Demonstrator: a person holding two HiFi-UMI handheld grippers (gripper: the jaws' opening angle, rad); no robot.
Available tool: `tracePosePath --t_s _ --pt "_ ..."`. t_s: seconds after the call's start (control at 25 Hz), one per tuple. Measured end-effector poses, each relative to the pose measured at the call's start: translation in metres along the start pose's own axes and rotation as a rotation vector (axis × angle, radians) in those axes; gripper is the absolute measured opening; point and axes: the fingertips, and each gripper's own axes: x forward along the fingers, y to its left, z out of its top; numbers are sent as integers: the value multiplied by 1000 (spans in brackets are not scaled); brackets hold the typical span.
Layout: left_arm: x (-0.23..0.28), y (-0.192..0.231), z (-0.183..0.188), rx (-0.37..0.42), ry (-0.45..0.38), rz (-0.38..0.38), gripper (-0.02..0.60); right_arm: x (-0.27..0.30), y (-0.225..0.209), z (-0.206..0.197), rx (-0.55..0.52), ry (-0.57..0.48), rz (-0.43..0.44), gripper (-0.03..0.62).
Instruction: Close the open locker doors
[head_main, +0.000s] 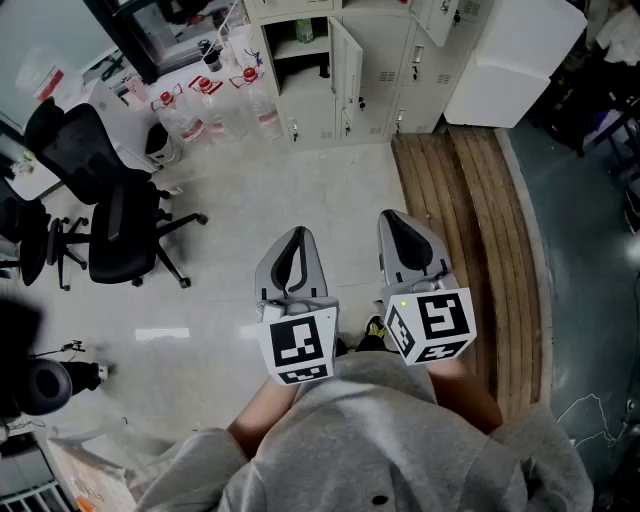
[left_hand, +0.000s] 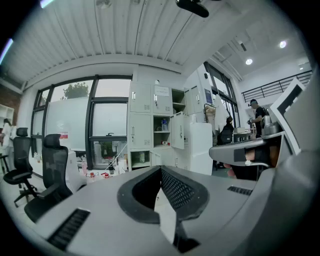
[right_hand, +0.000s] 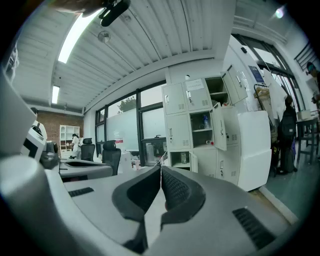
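A bank of pale lockers (head_main: 375, 60) stands across the floor ahead of me. Its middle door (head_main: 347, 62) hangs open beside a shelved compartment (head_main: 303, 40). In the right gripper view I see that open door (right_hand: 218, 128), an open upper door (right_hand: 235, 86) and a small open lower door (right_hand: 193, 161). In the left gripper view the middle door (left_hand: 178, 131) also stands ajar. Both grippers are held level near my chest, far from the lockers. The left gripper (head_main: 297, 240) and the right gripper (head_main: 395, 222) are shut with nothing between their jaws.
A black office chair (head_main: 115, 220) stands at the left. Several water bottles (head_main: 215, 105) sit on the floor by the lockers. A white cabinet (head_main: 510, 60) is right of the lockers, with a strip of wooden boards (head_main: 480, 230) running along the right. A person (left_hand: 257, 117) stands far right.
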Motion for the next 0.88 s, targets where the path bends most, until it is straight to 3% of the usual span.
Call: tracePosePath --t_s 0.88 --pt "-5 65 -6 -25 -16 -49 11 30 52 5 -14 -39 -42 28"
